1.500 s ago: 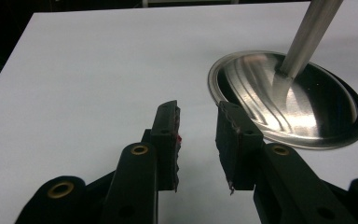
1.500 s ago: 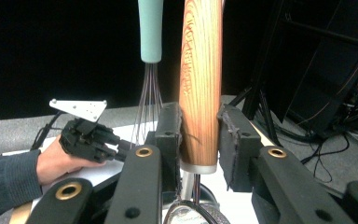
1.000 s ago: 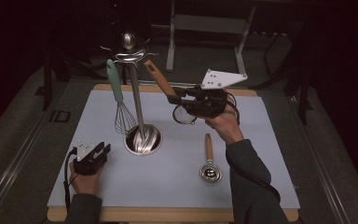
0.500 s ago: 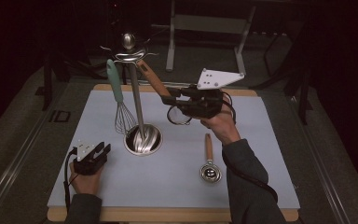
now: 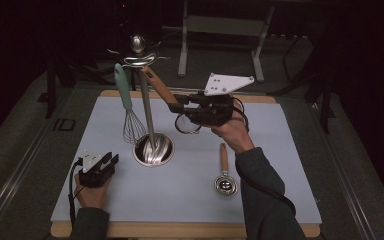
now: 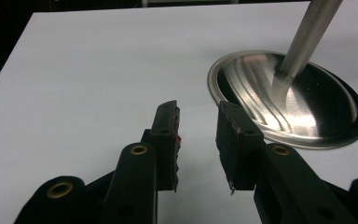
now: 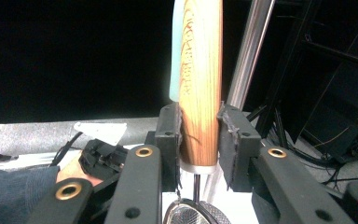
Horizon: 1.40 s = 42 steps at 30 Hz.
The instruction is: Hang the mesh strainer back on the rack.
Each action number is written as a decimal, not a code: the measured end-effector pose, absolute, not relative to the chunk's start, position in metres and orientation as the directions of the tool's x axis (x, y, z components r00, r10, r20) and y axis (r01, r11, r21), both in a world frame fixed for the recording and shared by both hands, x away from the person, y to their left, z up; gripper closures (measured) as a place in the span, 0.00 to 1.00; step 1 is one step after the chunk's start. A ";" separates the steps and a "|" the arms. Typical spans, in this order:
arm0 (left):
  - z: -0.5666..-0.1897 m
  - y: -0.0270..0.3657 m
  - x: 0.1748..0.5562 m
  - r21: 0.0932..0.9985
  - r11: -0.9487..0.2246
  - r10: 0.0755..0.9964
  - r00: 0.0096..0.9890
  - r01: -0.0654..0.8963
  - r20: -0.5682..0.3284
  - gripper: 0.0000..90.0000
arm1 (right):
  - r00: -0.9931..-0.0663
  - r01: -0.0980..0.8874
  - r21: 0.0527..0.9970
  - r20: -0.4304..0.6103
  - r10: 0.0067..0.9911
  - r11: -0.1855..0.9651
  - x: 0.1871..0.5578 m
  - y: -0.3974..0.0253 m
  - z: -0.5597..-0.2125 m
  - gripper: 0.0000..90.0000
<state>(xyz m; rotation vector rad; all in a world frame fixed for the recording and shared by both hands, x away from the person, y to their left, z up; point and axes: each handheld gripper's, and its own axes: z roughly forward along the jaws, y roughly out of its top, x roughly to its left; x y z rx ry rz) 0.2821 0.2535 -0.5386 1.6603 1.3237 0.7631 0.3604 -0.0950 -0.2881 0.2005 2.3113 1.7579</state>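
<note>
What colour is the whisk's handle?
Pale mint green; the whisk's handle shows best in the high view.

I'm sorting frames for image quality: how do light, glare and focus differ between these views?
High view: white mat lit, surroundings nearly black. Left gripper view: bright streaks of glare on the round steel stand base; near black jaws soft. Right gripper view: the wooden strainer handle is sharp and evenly lit against a black background.

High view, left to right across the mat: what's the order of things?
Left gripper → whisk hanging from the stand → stand base → wooden-handled strainer held in the right gripper → wooden-handled scoop lying on the mat.
</note>
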 end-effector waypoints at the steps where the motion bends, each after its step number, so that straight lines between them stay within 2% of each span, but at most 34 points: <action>1: -0.539 0.254 0.282 0.893 -0.072 0.967 0.252 0.443 -0.047 0.77 | -0.964 -0.028 0.962 -0.098 0.248 0.271 0.361 -0.094 -0.288 0.79; 10: -0.539 0.254 0.282 0.893 -0.072 0.967 0.252 0.444 -0.047 0.77 | -0.950 -0.032 0.955 -0.121 0.288 0.294 0.363 -0.082 -0.288 0.79; 16: -0.539 0.254 0.282 0.893 -0.072 0.966 0.252 0.444 -0.048 0.77 | -0.918 -0.050 0.946 -0.170 0.358 0.321 0.361 -0.074 -0.292 0.79; 28: -0.539 0.253 0.282 0.894 -0.071 0.967 0.252 0.442 -0.048 0.77 | -0.891 -0.063 0.924 -0.223 0.396 0.377 0.359 -0.061 -0.299 0.78; 42: -0.539 0.253 0.282 0.894 -0.073 0.966 0.253 0.442 -0.046 0.77 | -0.918 -0.059 0.926 -0.197 0.343 0.372 0.355 -0.060 -0.299 0.74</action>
